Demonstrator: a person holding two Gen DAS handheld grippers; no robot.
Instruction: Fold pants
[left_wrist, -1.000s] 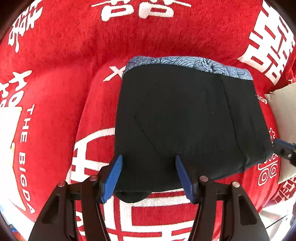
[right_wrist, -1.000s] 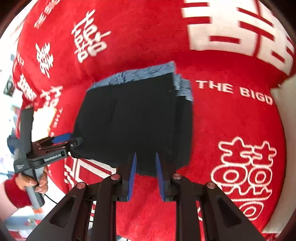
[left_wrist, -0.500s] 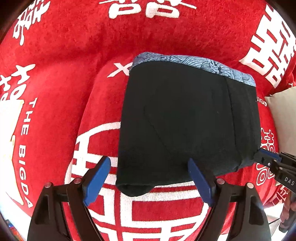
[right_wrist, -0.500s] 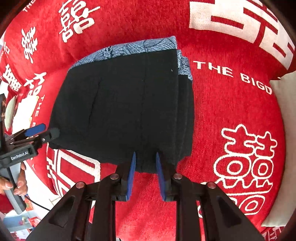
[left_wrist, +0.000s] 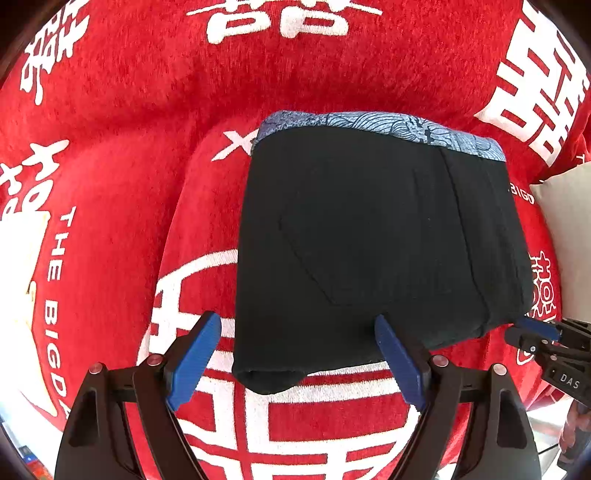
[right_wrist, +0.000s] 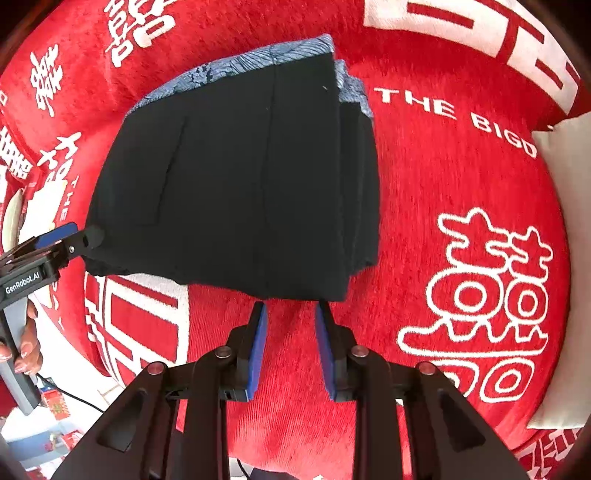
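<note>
**A:** Where are the pants?

**B:** The pants (left_wrist: 373, 236) are black and folded into a compact, roughly square stack. They lie flat on a red cloth (left_wrist: 122, 155) printed with white Chinese characters and English lettering. A blue patterned waistband (left_wrist: 380, 127) runs along the stack's far edge. From the right wrist view, the pants (right_wrist: 240, 177) show several stacked layers along their right edge, with the waistband (right_wrist: 236, 68) again at the far side.

**A:** What are the grippers doing?

**B:** The left gripper (left_wrist: 297, 360) sits at the near edge of the stack. Its blue-padded jaws are spread wide and hold nothing. One jaw is just left of the stack's near left corner, and the other overlaps the near edge further right. A rolled fold of fabric lies between them. The right gripper (right_wrist: 290, 345) is just short of the stack's near edge, near its right corner. Its jaws are parted with a narrow gap, red cloth showing between them, and they grasp nothing.

**A:** Can each gripper see the other?

**B:** Yes. In the left view, the right gripper (left_wrist: 535, 332) appears at the stack's near right corner. In the right view, the left gripper (right_wrist: 59, 240) appears at the near left corner, with a hand (right_wrist: 26, 350) around its handle.

**A:** Anything else around?

**B:** A pale cushion (right_wrist: 565, 258) lies at the right edge of the cloth.
</note>
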